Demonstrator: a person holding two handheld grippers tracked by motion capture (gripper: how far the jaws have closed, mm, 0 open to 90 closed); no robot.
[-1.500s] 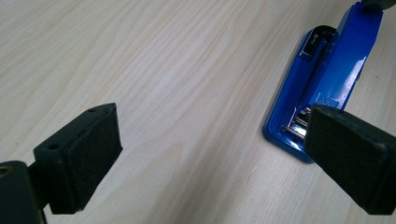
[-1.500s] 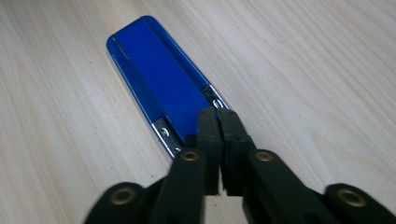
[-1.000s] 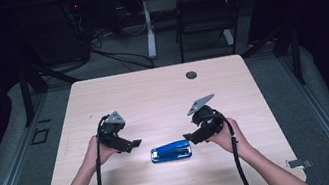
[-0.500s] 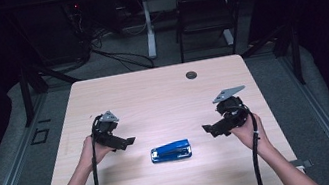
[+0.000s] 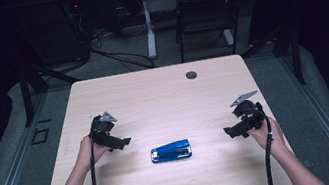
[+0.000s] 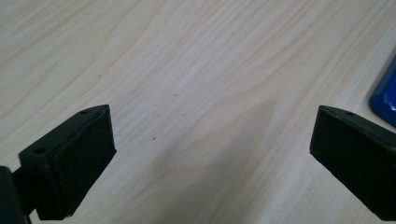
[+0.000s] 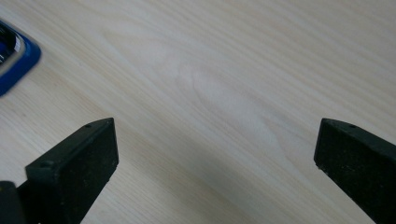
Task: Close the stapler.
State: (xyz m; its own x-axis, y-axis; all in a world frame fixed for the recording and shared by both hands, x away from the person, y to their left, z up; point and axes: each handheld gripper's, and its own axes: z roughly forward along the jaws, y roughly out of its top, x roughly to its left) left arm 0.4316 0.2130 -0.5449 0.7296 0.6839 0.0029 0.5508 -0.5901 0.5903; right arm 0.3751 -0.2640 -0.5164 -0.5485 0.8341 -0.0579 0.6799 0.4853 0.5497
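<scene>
A blue stapler (image 5: 171, 151) lies flat on the light wooden table (image 5: 153, 99), near its front middle. My left gripper (image 5: 123, 143) hovers to the stapler's left, open, with bare wood between its jaws; the stapler's blue end (image 6: 385, 95) shows at the right edge of the left gripper view. My right gripper (image 5: 230, 132) is off to the stapler's right, well apart from it. Its jaws have just been opening and stand wide with nothing between them. The stapler's blue and metal end (image 7: 16, 53) sits at the upper left of the right gripper view.
A small dark round disc (image 5: 191, 75) sits near the table's far edge. Beyond the table stand a black chair (image 5: 204, 9) and a white desk leg (image 5: 148, 29) with cables on the floor. Bare wood surrounds the stapler.
My right gripper has left the stapler and moved right, away from it, with its jaws apart. The left gripper has drifted slightly left. The stapler lies where it was.
</scene>
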